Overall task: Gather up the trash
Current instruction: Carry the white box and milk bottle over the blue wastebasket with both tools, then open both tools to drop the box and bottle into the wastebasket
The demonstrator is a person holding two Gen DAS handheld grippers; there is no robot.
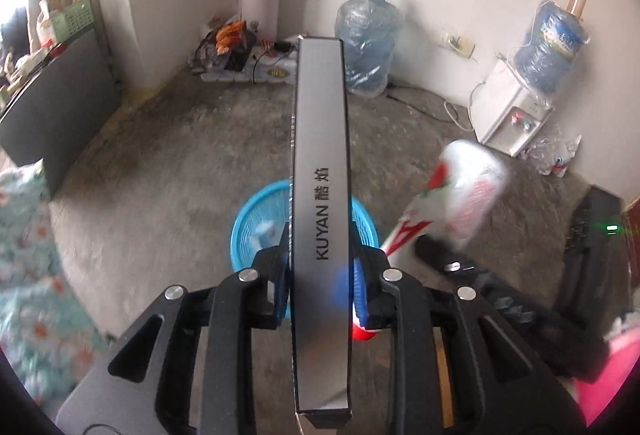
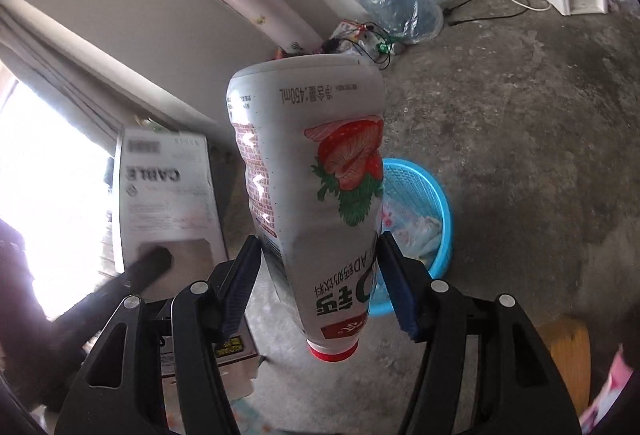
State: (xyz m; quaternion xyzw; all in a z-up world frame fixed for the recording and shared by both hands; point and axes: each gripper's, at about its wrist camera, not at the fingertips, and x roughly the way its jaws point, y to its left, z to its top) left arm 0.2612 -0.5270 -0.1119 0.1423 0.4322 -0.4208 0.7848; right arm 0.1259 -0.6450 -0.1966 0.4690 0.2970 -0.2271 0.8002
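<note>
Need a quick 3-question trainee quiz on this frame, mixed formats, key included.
1. True or false: the left gripper holds the grey KUYAN box.
2. Which end of the strawberry drink bottle in the right gripper is nearest the camera? A) red cap B) base
3. Fill in: on the floor ahead stands a blue ____ with wrappers already in it.

Key: 1 true; 2 A; 3 basket
</note>
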